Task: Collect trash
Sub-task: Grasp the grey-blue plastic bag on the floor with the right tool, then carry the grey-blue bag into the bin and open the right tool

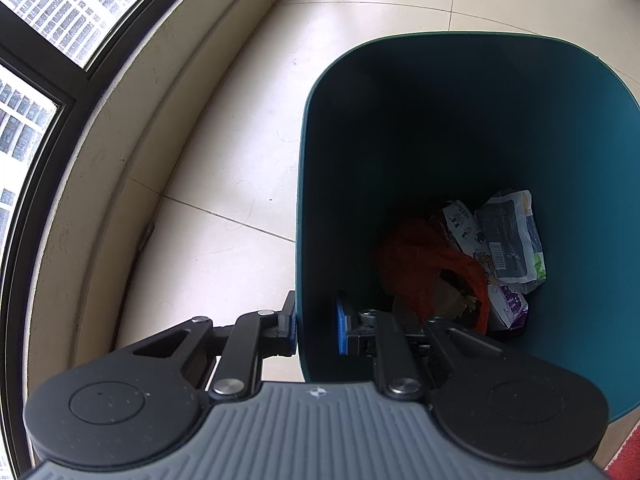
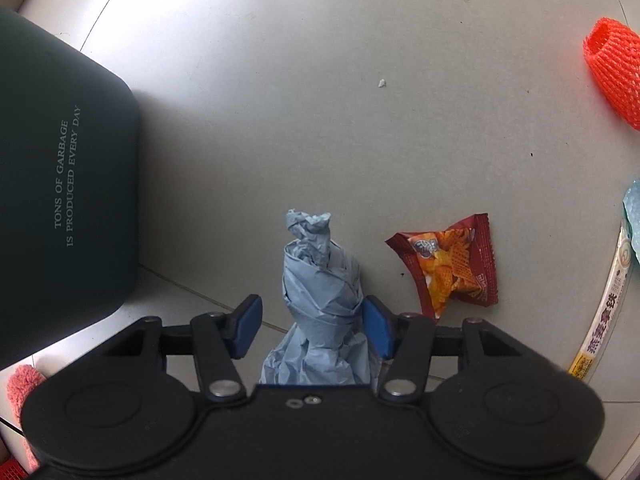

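A: Well, the left gripper (image 1: 316,330) is sitting right on the teal bin (image 1: 592,128), its jaws clenched over the near wall, one finger hanging outside on the floor side and the blue-padded one inside

B: And down in the bin the trash is piling up: a red-orange net (image 1: 424,264) is lying at the bottom, with a couple of white printed wrappers (image 1: 508,240) leaning against the far side

A: Over on the right, the right gripper (image 2: 311,326) is pointing straight down at the tiled floor (image 2: 320,100), and a twisted wad of blue paper (image 2: 320,280) is standing between its jaws

B: Are they gripping it?

A: Not fully: the jaws are partway in, the right blue pad is touching the paper's side, while the left pad is showing a gap of floor between itself and the wad, so I'm calling it not yet clamped

B: Just beside the paper, to its right, a red snack packet (image 2: 448,268) is lying flat on the tile

A: Further right a long white sachet (image 2: 604,304) with printed characters is running along the frame's edge, and an orange foam net (image 2: 612,76) is lying well apart at the upper right

B: From this camera the bin's dark outer wall is filling the left side, its lettering reading TONS OF GARBAGE IS PRODUCED EVERY DAY

A: And a window (image 1: 44,40) is curving round the left camera's corner
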`<state>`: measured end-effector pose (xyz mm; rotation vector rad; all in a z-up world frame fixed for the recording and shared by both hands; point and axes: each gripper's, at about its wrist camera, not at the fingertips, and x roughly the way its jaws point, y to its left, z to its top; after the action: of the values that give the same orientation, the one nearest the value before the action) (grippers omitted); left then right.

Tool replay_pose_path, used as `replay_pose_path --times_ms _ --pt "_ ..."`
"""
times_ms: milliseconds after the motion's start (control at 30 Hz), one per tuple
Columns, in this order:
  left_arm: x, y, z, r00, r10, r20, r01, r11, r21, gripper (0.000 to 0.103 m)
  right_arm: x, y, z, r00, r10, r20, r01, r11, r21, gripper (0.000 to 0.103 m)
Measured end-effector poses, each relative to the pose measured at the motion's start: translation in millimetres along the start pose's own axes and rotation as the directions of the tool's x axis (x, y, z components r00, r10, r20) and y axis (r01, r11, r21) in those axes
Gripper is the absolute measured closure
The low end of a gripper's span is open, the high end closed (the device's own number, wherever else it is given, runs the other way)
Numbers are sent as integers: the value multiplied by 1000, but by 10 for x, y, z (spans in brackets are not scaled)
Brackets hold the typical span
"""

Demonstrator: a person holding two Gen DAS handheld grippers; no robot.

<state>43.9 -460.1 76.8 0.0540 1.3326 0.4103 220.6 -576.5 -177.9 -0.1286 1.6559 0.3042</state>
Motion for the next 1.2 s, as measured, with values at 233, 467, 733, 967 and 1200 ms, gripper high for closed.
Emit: replay_pose_path --times_ms 233,467,733,967,1200 --pt "10 -10 -1 1000 -2 0 2 1000 -1 86 -135 -42 -36 1000 -16 12 16 1000 -18 67" --pt "23 23 -3 1000 -24 -2 24 1000 -17 86 -676 -34 -52 999 -6 50 9 999 -50 67" --pt "-32 73 5 999 -34 4 34 999 -21 86 -1751 38 -152 980 72 183 -46 989 -144 67" --pt "-44 77 1 999 -35 6 35 999 -20 86 -2701 281 -202 938 172 301 -105 968 -227 67" --pt "-69 60 -2 999 -36 14 36 999 -19 86 -3327 600 -200 878 294 378 -172 931 -323 67"
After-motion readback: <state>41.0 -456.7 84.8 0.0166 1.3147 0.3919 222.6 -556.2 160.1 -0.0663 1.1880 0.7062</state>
